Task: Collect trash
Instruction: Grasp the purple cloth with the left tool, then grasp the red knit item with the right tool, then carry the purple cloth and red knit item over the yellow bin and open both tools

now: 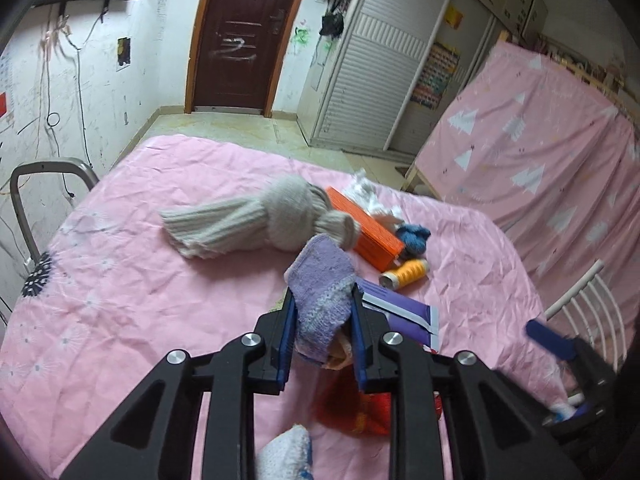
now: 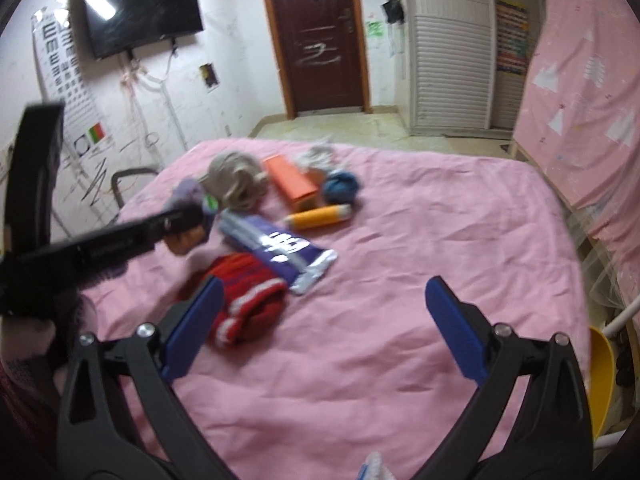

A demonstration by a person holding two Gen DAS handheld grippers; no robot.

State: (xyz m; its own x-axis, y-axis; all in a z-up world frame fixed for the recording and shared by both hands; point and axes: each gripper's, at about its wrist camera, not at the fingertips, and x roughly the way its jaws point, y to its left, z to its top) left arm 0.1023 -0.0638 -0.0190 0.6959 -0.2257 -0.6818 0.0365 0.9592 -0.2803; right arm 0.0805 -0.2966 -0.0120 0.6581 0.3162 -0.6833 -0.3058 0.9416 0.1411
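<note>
My left gripper point(image 1: 323, 300) is shut on a purple knitted sock point(image 1: 320, 292) and holds it above the pink bedcover point(image 1: 120, 300); an orange piece hangs under it. In the right wrist view the left gripper point(image 2: 188, 216) shows at the left with the sock point(image 2: 188, 192). My right gripper point(image 2: 320, 304) is open and empty over the bed, near a red striped sock point(image 2: 244, 300). A purple foil wrapper point(image 2: 276, 248) lies beyond it, also seen in the left wrist view point(image 1: 404, 312). Crumpled white tissue point(image 1: 368, 192) lies behind an orange box point(image 1: 364, 228).
On the bed lie a beige knitted garment point(image 1: 256, 220), a blue yarn ball point(image 1: 414, 238), a yellow thread spool point(image 1: 404, 274) and a white cloth point(image 1: 286, 456). A metal chair point(image 1: 24, 200) stands left, a white chair point(image 1: 592, 300) right, and a pink-draped frame point(image 1: 540, 152) behind.
</note>
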